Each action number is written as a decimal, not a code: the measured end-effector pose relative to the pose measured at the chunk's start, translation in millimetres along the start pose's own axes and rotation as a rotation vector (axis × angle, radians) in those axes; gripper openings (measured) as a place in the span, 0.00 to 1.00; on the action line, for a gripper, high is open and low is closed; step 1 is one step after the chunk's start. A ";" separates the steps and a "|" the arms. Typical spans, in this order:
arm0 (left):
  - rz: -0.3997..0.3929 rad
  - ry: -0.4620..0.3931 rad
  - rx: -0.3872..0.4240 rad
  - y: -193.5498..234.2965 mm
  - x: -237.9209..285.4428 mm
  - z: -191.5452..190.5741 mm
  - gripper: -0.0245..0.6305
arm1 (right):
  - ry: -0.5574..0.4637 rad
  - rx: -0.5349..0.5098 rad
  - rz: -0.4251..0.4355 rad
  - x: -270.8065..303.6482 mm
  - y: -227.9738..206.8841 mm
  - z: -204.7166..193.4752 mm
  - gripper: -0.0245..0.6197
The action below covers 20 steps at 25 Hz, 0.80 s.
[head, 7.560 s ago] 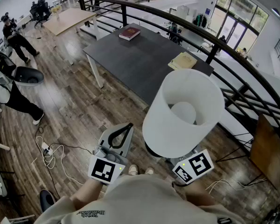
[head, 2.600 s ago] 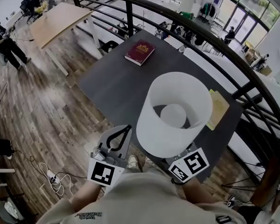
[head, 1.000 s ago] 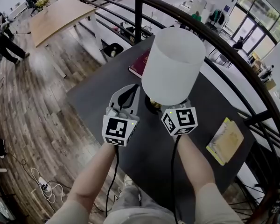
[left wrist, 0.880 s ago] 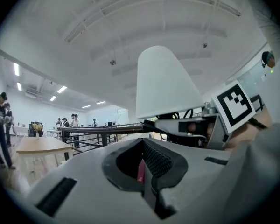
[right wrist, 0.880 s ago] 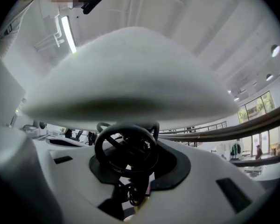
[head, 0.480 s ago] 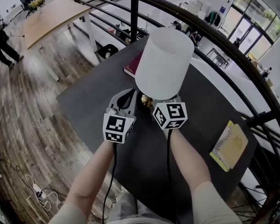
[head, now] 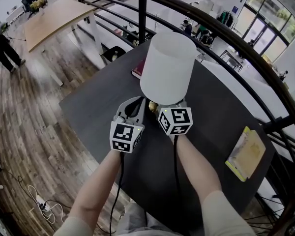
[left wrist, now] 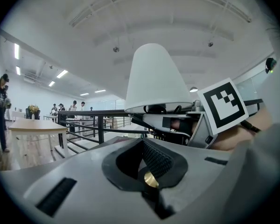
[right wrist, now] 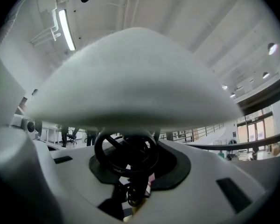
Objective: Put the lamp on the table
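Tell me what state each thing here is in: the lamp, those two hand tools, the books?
lamp, upright, held over the dark table
right gripper, shut on the lamp below its shade
left gripper, shut, empty, beside the lamp
red book, closed, flat on the table, partly hidden behind the shade
yellow book, closed, flat near the table's edge

The white cylindrical fabric lampshade [head: 168, 68] hides most of the dark red book [head: 137, 71] behind it — and nearly all of the lamp's brass base [head: 153, 105].
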<state>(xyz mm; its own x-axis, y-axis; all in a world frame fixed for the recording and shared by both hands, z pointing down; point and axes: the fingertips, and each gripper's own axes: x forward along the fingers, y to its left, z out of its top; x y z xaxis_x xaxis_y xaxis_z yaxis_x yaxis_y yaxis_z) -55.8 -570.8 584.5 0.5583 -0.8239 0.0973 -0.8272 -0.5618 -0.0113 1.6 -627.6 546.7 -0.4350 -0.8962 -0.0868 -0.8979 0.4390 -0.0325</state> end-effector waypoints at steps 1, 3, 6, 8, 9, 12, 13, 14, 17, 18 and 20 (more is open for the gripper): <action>-0.003 0.002 0.003 -2.1 -0.1 -1.1 0.05 | 0.000 0.001 -0.003 -0.2 -1.0 -0.8 0.22; -0.008 0.003 0.008 -4.0 0.0 -1.9 0.05 | -0.002 0.002 -0.006 0.7 -3.0 0.0 0.22; 0.007 -0.015 -0.002 -0.2 -1.6 -0.4 0.05 | -0.006 -0.018 -0.008 0.9 -0.4 -0.9 0.23; 0.032 -0.026 -0.007 2.6 -3.1 1.6 0.05 | -0.006 -0.032 -0.017 -1.0 2.0 -3.7 0.23; 0.039 -0.030 -0.007 3.5 -3.7 2.8 0.05 | -0.003 -0.032 -0.024 -2.0 2.3 -4.9 0.24; 0.046 -0.030 -0.010 5.6 -6.1 2.8 0.05 | 0.008 -0.014 -0.036 -6.0 2.8 -10.3 0.24; 0.046 -0.030 -0.017 5.3 -7.5 2.6 0.04 | 0.015 -0.014 -0.036 -7.9 3.6 -12.9 0.24; 0.046 -0.032 -0.024 4.5 -8.7 2.4 0.04 | 0.021 -0.015 -0.034 -10.1 4.5 -15.0 0.24; 0.052 -0.032 -0.030 0.9 -10.7 0.8 0.04 | 0.027 -0.012 -0.033 -17.6 4.6 -16.4 0.25; 0.055 -0.031 -0.032 -0.5 -11.8 0.3 0.05 | 0.031 -0.012 -0.034 -20.6 4.1 -16.2 0.25; 0.072 -0.043 -0.031 -3.4 -17.3 0.9 0.05 | 0.045 -0.014 -0.033 -26.5 3.5 -16.9 0.26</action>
<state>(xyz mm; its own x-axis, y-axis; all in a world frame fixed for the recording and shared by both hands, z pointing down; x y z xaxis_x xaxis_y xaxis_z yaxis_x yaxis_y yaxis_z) -62.6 -554.8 581.9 0.4988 -0.8650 0.0545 -0.8666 -0.4988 0.0142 8.9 -603.4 565.8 -0.4075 -0.9123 -0.0410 -0.9125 0.4086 -0.0205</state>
